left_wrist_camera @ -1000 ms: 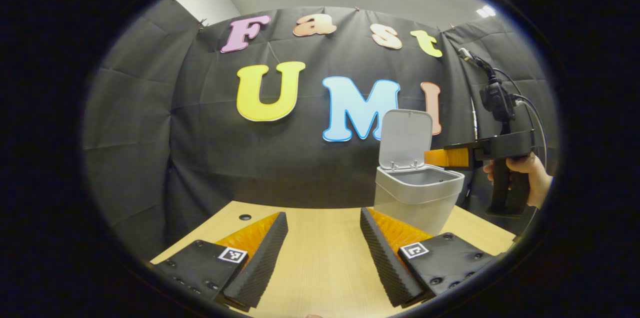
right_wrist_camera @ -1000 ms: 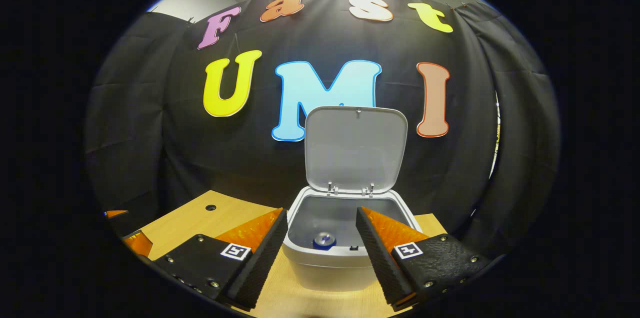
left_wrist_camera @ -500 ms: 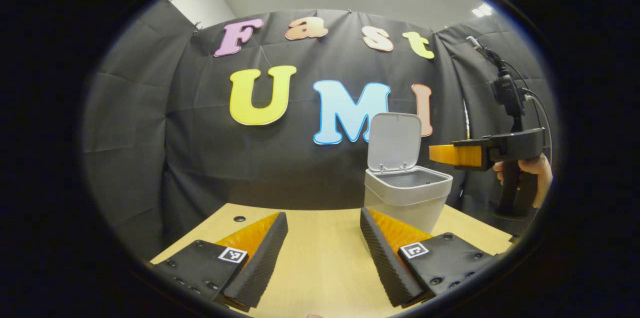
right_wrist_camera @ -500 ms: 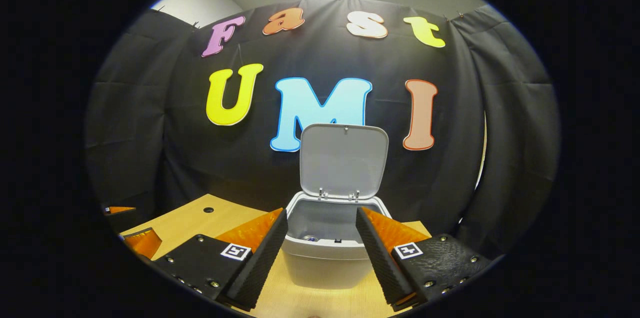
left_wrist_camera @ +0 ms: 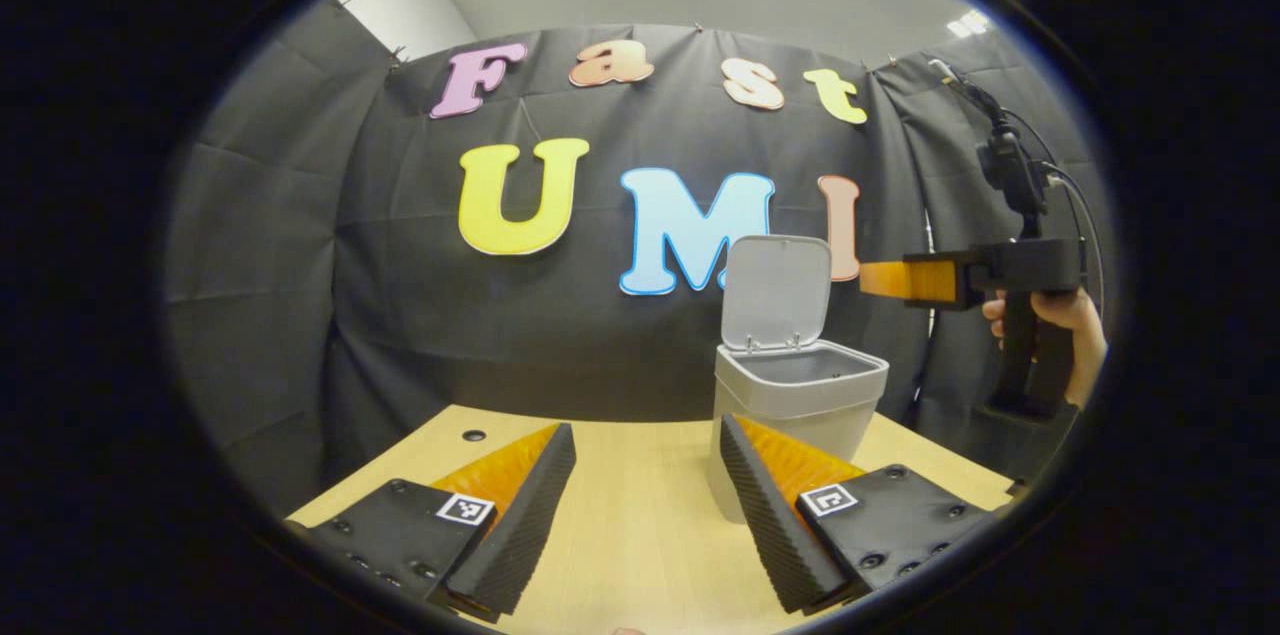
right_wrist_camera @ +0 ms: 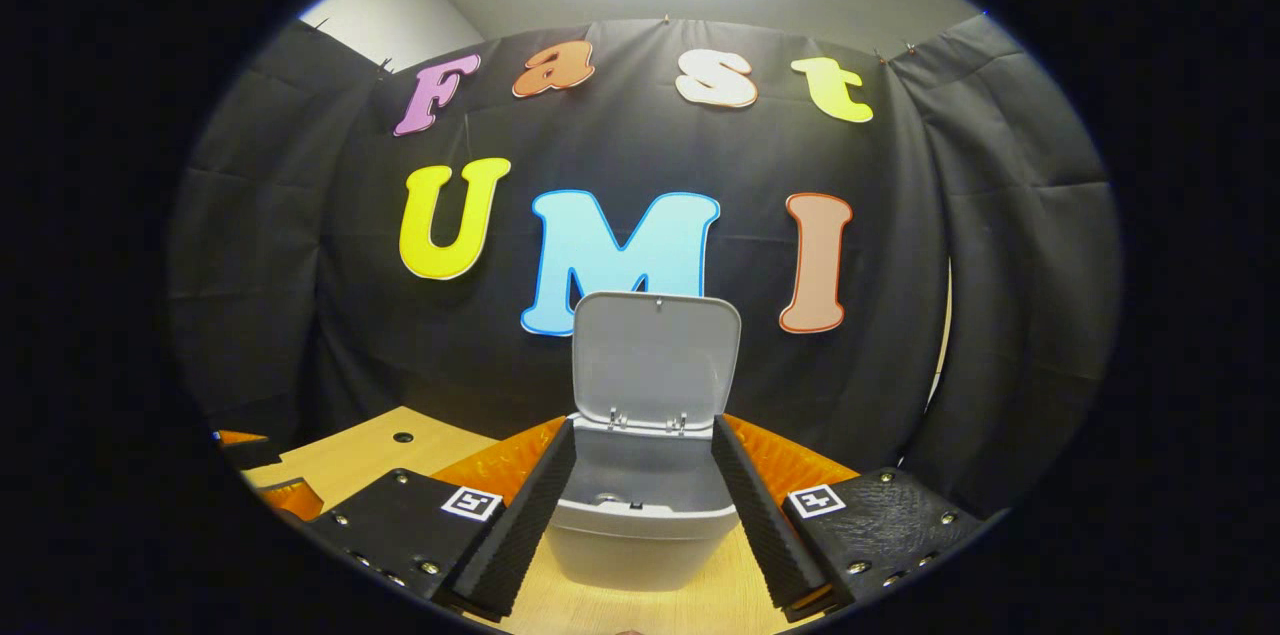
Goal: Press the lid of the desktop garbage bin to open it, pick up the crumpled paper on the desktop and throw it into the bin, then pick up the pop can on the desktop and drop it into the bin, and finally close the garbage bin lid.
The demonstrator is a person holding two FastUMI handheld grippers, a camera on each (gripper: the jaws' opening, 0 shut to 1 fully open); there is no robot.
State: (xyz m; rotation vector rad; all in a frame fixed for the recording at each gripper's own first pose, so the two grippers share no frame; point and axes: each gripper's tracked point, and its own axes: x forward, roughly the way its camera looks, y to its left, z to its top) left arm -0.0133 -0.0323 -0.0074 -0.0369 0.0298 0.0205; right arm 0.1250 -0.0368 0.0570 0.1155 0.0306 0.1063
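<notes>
Right gripper [right_wrist_camera: 640, 495] spread, ribbed pads, smooth boxy bin [right_wrist_camera: 640, 540], lid [right_wrist_camera: 655, 355] upright

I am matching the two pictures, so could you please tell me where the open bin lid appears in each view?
Left gripper view: the bin lid stands upright right of centre, above the bin, just left of the other tongs.
Right gripper view: the bin lid stands upright at centre, just above the gap between this view's own tongs.
Shared landmark: the round hole in the table, at lower left.
</notes>
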